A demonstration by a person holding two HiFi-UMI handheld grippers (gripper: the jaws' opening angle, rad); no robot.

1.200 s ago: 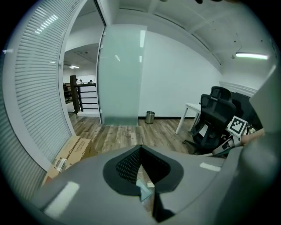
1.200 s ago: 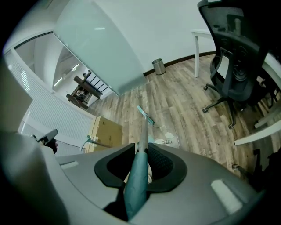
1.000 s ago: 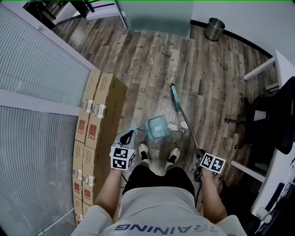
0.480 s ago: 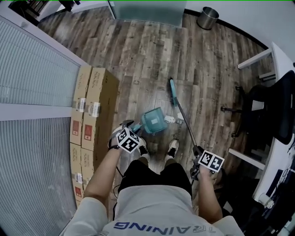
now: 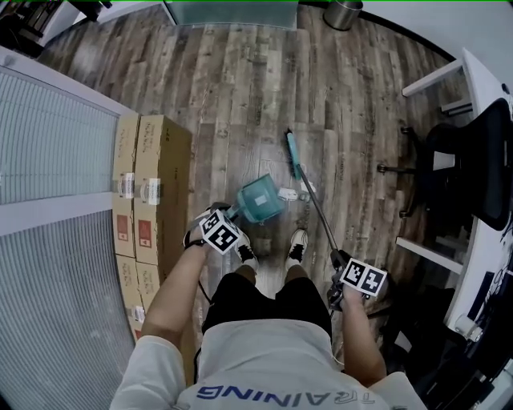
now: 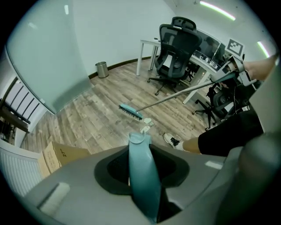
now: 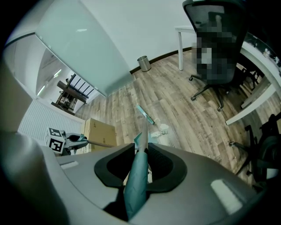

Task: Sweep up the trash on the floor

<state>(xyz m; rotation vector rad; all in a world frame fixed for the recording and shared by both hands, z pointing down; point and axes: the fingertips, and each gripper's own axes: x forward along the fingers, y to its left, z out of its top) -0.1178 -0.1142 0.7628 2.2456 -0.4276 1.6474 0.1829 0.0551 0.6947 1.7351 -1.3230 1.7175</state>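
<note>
A teal dustpan (image 5: 258, 200) stands on the wood floor just ahead of my shoes. Its teal handle (image 6: 141, 167) runs up between the jaws of my left gripper (image 5: 229, 216), which are closing on it; the handle fills the gap between them. My right gripper (image 5: 341, 267) is shut on the thin grey handle of the broom (image 7: 137, 176). The teal broom head (image 5: 292, 154) rests on the floor beyond the pan. Crumpled white scraps of trash (image 5: 289, 194) lie between broom head and dustpan, also in the left gripper view (image 6: 146, 121).
Stacked cardboard boxes (image 5: 148, 184) line the left beside a ribbed glass partition (image 5: 56, 160). A black office chair (image 5: 465, 160) and a white desk (image 5: 433, 76) stand on the right. A metal bin (image 5: 343, 12) sits by the far wall.
My left gripper has dropped and rolled down onto the dustpan handle, which now sits between its jaws. The right gripper and broom have shifted a little sideways.
</note>
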